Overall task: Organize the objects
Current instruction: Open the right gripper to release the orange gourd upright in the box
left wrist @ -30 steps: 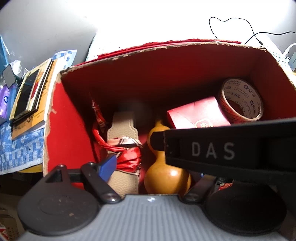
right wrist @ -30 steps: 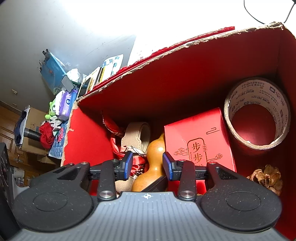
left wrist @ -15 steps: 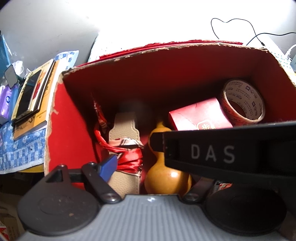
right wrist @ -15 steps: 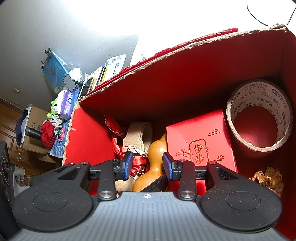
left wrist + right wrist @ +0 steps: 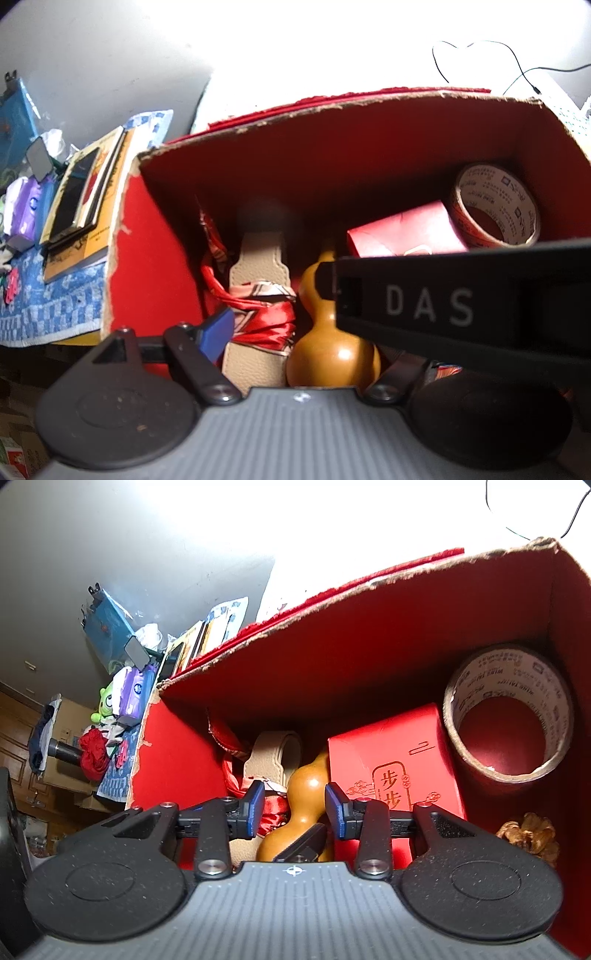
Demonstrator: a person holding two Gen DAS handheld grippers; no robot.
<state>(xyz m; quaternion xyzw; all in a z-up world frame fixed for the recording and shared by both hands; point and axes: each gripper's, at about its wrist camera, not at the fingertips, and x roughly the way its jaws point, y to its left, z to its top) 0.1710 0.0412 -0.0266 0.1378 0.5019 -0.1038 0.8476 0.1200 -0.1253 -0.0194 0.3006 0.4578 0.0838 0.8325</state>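
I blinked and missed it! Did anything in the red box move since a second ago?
Nothing was grabbed or dropped. Both cameras drifted only slightly. The right claw is still open around the gourd. The tape roll, red packet, pine cone and tan strap stayed put.

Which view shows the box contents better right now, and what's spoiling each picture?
Right wrist: sharper, gourd and tape roll clear, top blown out white. Left wrist: softer, same glare, the right gripper's black body covers the red packet and one of its fingers.
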